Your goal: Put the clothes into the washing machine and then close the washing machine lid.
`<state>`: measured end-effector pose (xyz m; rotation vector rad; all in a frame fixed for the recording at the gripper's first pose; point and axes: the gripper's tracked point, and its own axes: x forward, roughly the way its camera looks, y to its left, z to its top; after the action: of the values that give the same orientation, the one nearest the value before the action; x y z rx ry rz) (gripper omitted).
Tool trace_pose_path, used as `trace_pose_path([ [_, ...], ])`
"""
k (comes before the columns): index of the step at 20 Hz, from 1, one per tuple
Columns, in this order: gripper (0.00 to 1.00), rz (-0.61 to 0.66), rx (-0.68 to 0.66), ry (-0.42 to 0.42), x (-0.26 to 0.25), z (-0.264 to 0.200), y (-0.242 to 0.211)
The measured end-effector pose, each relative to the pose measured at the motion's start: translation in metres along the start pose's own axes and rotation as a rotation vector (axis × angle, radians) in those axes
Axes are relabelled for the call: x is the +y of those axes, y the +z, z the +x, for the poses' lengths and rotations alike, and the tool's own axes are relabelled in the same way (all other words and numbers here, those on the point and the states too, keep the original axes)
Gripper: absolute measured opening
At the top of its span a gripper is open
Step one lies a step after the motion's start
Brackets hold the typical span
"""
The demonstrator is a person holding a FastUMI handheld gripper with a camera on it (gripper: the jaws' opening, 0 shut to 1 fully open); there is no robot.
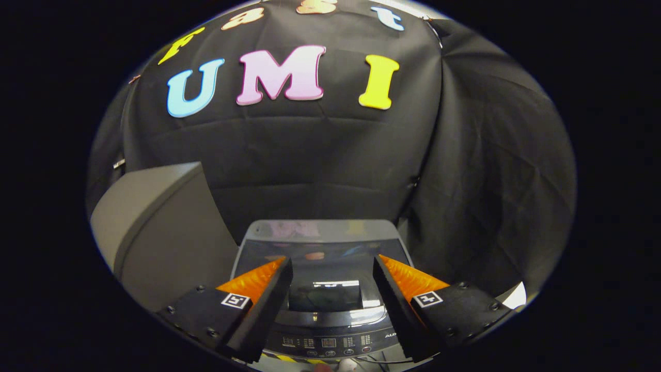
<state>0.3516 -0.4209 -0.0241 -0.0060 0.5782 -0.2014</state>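
Jaws: wide apart, holding nothing; the gripper [333,281] hangs above the washing machine [323,289], one finger to each side of the lid.
Fingers: the left fingertip [276,271] and the right one stand well apart, both above the lid surface, apparently not touching it.
Washing machine: a top-loader below and just ahead of the jaws, standing against the black cloth wall [310,155].
Lid: the washing machine lid [323,253] lies flat and appears already shut; its dark glossy panel reflects the booth light.
Control panel: a strip of buttons and small displays [328,342] runs along the near edge, below the jaws.
Clothes: cannot be located; whether they lie inside the drum cannot be told through the dark lid.
Grey unit: a large grey box-like body [155,227] stands to the left of the machine, tilted in the fisheye.
Handling, lid: judged rigid, smooth and likely slippery on its glossy face; take hold at the near edge, where a lip or recess is likely, not on the flat panel.
Handling, clothes: judged soft and light; pinch a bunched fold, not a single layer.
Task state: judged either not begun or complete.
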Motion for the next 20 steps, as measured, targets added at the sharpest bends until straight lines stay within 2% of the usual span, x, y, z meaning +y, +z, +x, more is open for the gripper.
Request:
trace_pose_path([
  [10, 0.98, 0.024, -0.32, 0.045, 0.024, -0.088, 0.11],
  [17, 0.98, -0.005, -0.462, 0.08, 0.04, -0.152, 0.154],
  [20, 0.98, -0.016, -0.494, 0.096, 0.049, -0.175, 0.16],
])
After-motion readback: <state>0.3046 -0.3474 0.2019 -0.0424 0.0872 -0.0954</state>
